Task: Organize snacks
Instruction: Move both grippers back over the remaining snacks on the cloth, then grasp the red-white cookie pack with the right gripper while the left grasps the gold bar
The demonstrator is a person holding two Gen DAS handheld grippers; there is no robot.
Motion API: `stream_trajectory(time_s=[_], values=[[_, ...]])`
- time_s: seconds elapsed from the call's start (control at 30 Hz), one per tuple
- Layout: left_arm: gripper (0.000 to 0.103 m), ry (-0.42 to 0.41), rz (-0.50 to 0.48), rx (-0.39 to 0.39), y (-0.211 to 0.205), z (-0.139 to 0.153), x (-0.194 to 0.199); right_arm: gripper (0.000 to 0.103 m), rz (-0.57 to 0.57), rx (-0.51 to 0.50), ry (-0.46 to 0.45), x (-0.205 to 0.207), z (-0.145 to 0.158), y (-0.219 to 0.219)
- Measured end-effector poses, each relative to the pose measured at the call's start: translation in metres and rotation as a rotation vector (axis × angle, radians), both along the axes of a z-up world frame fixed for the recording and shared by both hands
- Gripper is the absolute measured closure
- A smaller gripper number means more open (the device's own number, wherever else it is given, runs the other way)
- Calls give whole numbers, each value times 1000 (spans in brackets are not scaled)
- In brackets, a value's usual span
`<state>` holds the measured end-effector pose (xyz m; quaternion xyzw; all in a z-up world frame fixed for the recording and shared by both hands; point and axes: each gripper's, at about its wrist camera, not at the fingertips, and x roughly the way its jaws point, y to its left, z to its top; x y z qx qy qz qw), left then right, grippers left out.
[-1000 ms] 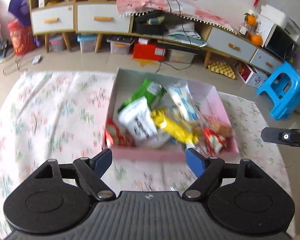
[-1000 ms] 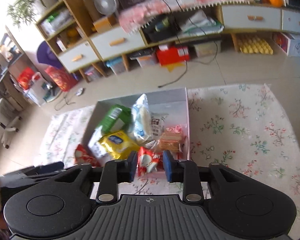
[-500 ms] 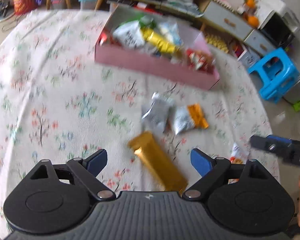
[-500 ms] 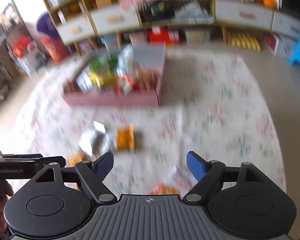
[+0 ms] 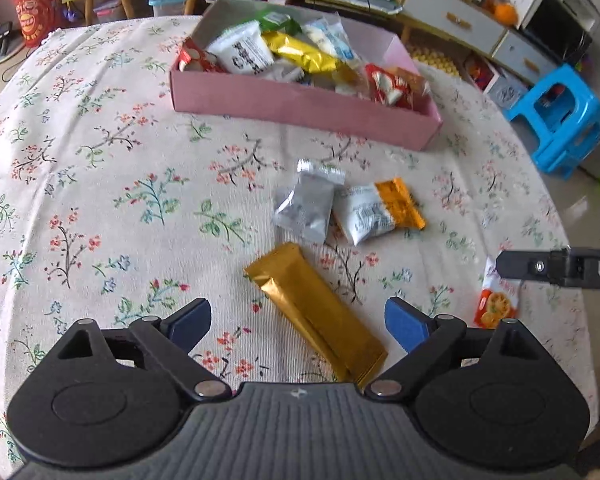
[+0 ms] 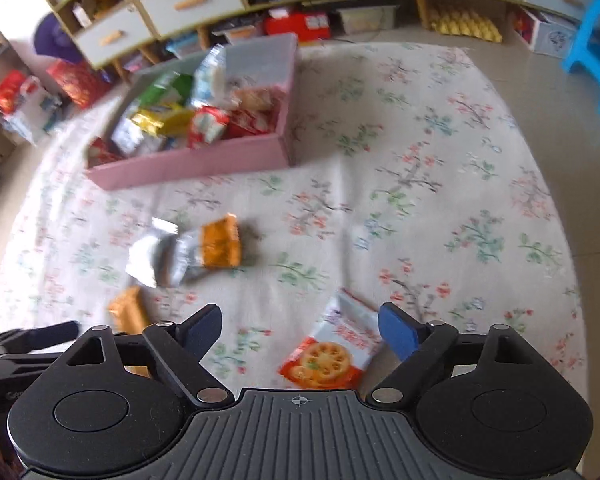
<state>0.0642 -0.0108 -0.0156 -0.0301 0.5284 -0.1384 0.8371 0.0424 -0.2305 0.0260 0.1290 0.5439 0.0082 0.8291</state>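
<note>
The tabletop [image 5: 100,152] wore a matt woven cloth printed with flowers, slightly creased. On it the gold packet [image 5: 316,312] was glossy metallic foil, catching the light along its folds; the silver pouch [image 5: 308,204] beside it was crinkled foil too — bright and reflective. The orange-and-white packet [image 5: 380,212] looked like shiny plastic film, as did the red biscuit packet [image 6: 332,352]. The pink box [image 5: 300,104] had flat, matt cardboard walls, and the wrappers inside it gleamed. Each claw, left [image 5: 298,320] and right [image 6: 300,330], was matt black plastic with a ribbed body, small metal pivot pins and smooth blue pads [image 5: 404,324] — dull, not shiny.
</note>
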Motion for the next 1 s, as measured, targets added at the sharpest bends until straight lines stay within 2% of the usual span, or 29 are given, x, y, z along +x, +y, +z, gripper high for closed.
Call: stream_trajectory(time_s=[0.17, 0.37, 0.53, 1.0], values=[[11, 10, -32, 32, -8, -10, -12, 14, 10, -46, 52, 3, -16, 5], [11, -1, -43, 42, -8, -9, -15, 14, 20, -74, 66, 3, -20, 11], [11, -1, -43, 46, -8, -9, -15, 14, 11, -69, 105, 5, -29, 12], [12, -12, -59, 75, -11, -12, -15, 14, 34, -121, 119, 3, -40, 33]])
